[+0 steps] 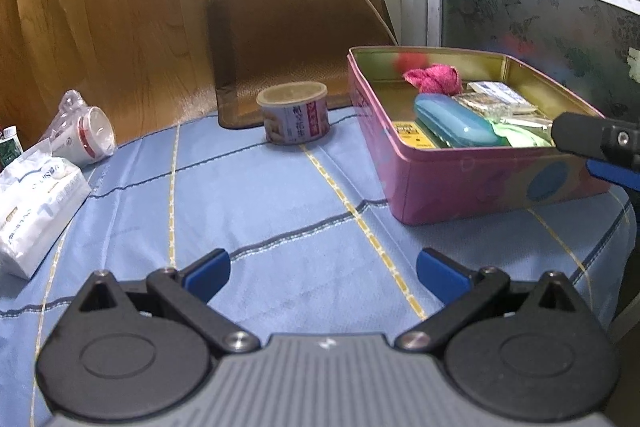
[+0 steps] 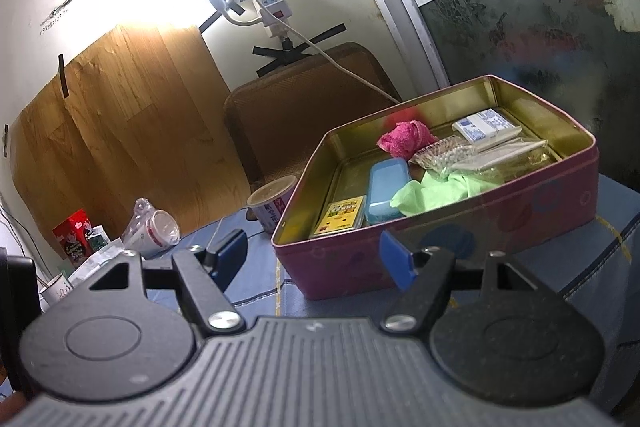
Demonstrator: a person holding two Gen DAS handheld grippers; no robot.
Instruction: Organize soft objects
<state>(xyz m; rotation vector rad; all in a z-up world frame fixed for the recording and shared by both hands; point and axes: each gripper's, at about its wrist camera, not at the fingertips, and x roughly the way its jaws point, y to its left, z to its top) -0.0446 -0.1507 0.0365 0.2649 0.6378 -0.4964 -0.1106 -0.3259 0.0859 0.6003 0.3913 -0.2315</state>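
A pink tin box [image 1: 460,183] [image 2: 460,227] stands on the blue cloth at the right. Inside lie a pink cloth [image 1: 432,77] [image 2: 404,139], a green cloth [image 1: 520,135] [image 2: 432,193], a blue case [image 1: 452,121] [image 2: 386,189], a yellow card pack [image 2: 340,217] and white packets [image 2: 486,127]. My left gripper [image 1: 322,277] is open and empty, low over the cloth, left of the box. My right gripper [image 2: 312,259] is open and empty, just in front of the box's near wall; its fingertip [image 1: 588,137] shows at the box's right end in the left wrist view.
A round tin [image 1: 294,119] [image 2: 270,203] stands behind the box's left corner. A brown cushion [image 1: 296,39] leans on the wall. A tissue pack [image 1: 36,199] and wrapped cups [image 1: 86,133] [image 2: 154,231] lie at the left. A red box [image 2: 74,233] stands far left.
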